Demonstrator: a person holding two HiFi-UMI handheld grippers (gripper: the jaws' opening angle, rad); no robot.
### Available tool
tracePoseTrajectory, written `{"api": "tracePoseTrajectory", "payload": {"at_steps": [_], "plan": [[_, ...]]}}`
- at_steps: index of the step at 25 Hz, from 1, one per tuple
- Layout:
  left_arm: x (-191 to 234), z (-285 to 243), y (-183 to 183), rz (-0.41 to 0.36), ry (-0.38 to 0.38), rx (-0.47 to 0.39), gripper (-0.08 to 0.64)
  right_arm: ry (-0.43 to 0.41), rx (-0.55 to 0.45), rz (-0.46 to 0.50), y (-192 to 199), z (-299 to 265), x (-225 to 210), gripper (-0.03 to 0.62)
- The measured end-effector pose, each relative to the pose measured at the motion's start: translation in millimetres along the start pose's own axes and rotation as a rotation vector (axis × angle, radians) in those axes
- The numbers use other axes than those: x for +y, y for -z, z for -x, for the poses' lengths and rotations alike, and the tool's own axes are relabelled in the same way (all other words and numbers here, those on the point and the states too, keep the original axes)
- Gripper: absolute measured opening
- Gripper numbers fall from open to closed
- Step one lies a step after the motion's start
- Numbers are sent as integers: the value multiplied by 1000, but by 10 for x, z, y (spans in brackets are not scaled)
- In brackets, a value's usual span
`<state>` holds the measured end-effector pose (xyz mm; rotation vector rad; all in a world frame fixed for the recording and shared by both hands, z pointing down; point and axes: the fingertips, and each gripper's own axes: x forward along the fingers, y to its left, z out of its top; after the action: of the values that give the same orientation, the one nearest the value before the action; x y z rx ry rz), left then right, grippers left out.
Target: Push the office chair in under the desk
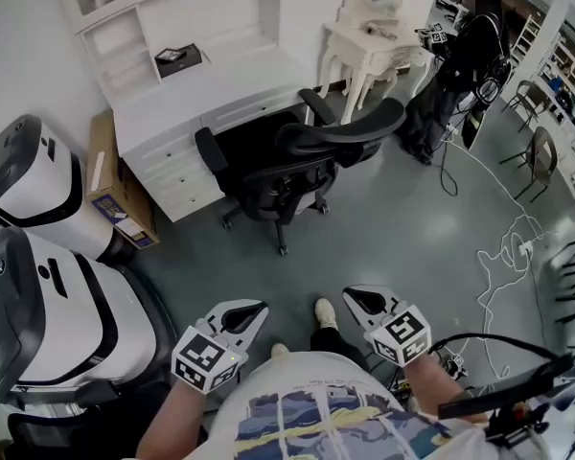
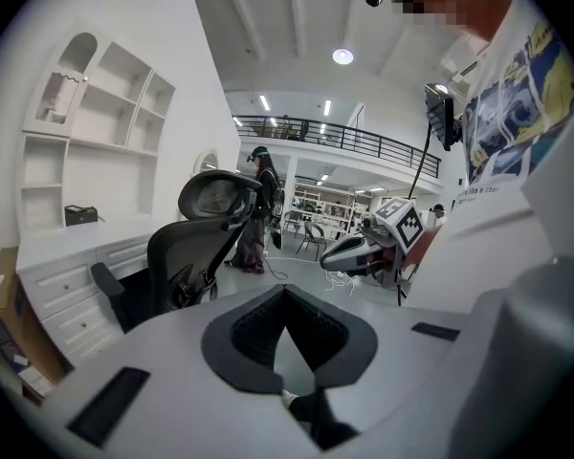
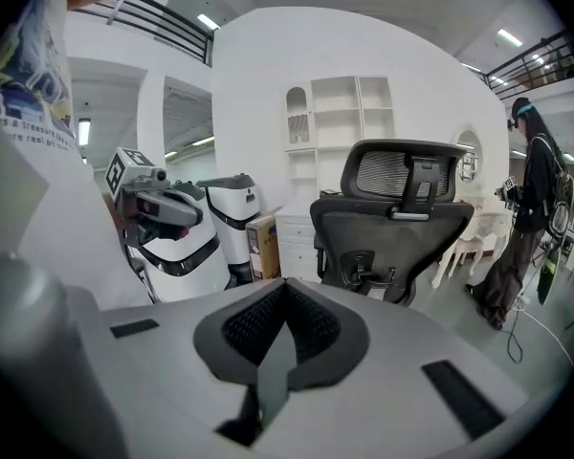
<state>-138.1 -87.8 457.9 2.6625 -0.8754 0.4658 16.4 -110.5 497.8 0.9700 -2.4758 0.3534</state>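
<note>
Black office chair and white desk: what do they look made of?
Black office chair: mesh back on a matte, likely plastic, frame; the weave shows see-through in the right gripper view. White desk: probably painted wood or board; smooth, even satin white, moulded drawer fronts.

Bare floor (image 1: 393, 233) lies open between you and the back of the office chair (image 1: 302, 156). To your left, two white machines (image 1: 53, 300) and a cardboard box (image 1: 115, 195) crowd the path beside the desk (image 1: 220, 80). To your right, a looped cable (image 1: 503, 254) lies across the floor.
</note>
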Motion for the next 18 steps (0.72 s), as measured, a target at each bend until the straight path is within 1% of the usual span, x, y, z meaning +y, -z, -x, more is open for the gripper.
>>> {"api": "tracePoseTrajectory", "payload": {"at_steps": [12, 18], "plan": [[-39, 201, 115, 16, -21, -11, 14, -25, 2, 23, -50, -50, 281, 25], [-28, 227, 120, -6, -35, -3, 14, -39, -6, 37, -99, -79, 350, 25]]}}
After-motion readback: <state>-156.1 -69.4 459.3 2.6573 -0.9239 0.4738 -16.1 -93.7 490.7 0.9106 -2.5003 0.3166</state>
